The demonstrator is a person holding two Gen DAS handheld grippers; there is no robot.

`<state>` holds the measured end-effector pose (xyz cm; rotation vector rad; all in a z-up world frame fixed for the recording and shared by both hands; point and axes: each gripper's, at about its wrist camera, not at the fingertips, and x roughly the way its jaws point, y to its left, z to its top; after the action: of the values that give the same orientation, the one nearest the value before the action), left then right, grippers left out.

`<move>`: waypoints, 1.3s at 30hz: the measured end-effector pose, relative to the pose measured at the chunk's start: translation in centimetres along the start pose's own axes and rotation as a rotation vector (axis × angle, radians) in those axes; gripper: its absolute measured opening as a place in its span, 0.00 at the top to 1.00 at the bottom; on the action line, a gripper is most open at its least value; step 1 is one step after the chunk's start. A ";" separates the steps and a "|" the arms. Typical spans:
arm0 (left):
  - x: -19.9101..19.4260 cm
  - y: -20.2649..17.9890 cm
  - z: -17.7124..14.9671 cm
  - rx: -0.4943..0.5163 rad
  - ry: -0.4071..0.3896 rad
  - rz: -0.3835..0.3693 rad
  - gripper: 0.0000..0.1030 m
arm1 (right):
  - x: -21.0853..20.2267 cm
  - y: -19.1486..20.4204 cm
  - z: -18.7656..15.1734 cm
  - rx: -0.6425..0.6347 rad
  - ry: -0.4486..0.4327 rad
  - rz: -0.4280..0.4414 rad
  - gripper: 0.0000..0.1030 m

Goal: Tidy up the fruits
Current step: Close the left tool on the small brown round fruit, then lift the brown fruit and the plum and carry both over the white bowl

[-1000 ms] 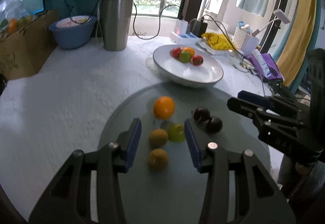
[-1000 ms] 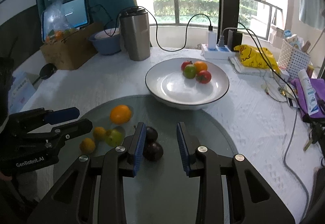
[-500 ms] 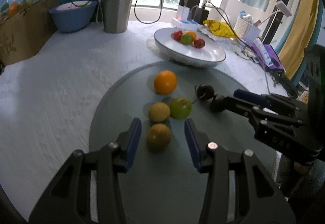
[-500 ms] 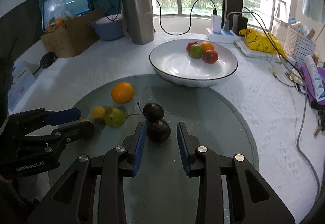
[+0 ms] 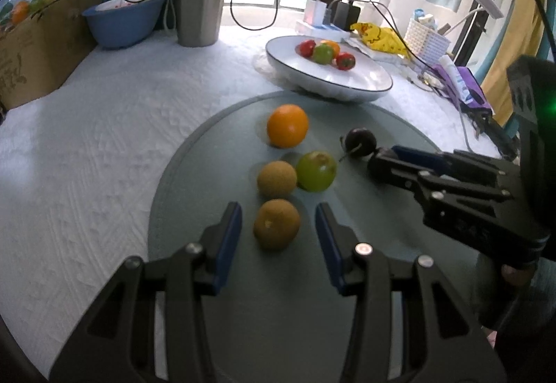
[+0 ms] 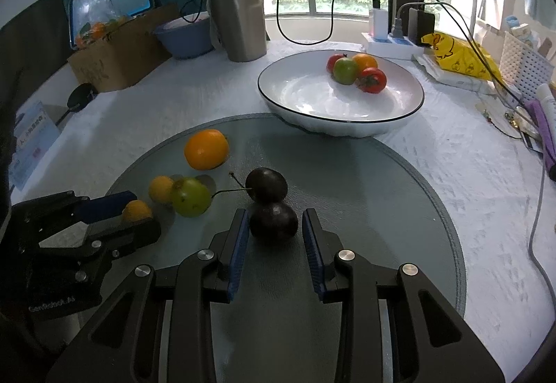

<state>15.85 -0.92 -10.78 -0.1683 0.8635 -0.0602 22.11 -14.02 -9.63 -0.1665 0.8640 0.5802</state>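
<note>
Loose fruit lies on a round glass mat [image 5: 347, 313] [image 6: 365, 209]. My left gripper [image 5: 278, 226] is open around the near brown fruit [image 5: 276, 224], apart from it. Beyond lie a second brown fruit [image 5: 277, 179], a green fruit [image 5: 316, 171] and an orange [image 5: 287, 125]. My right gripper [image 6: 274, 226] is open around the near dark plum [image 6: 274, 224]; a second plum [image 6: 266, 185] with a stem sits just behind. A white plate [image 6: 312, 112] [image 5: 365, 80] holds red, green and orange fruits [image 6: 354, 70].
A steel tumbler [image 6: 238, 21], a blue bowl [image 6: 184, 35] and a cardboard box [image 6: 118, 49] stand at the back left. A power strip [image 6: 392, 42], a yellow bag [image 6: 458, 56], a white basket [image 6: 524, 70] and cables sit at the back right.
Both grippers have moved down and forward toward the mat. The brown fruit now lies between my left fingers and the near plum between my right fingers.
</note>
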 end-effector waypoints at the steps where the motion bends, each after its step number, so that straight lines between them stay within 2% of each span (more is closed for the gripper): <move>1: 0.0 0.0 0.0 0.004 -0.002 -0.001 0.56 | 0.1 0.0 0.0 -0.001 0.005 0.000 0.67; 7: -0.2 -0.7 -0.4 0.044 -0.011 -0.011 0.68 | 0.4 0.1 0.0 -0.007 0.017 0.006 0.68; 13: -0.7 -1.2 -0.4 0.070 -0.029 -0.020 0.74 | 0.2 0.3 -0.1 -0.019 0.010 0.009 0.70; 39: -2.7 -3.5 0.7 0.113 -0.076 -0.043 0.74 | -3.9 -0.3 0.7 -0.023 -0.081 -0.001 0.70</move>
<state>14.69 -4.01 -7.71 -0.0826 0.7785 -0.1422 20.79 -15.65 -6.29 -0.1630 0.7793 0.5923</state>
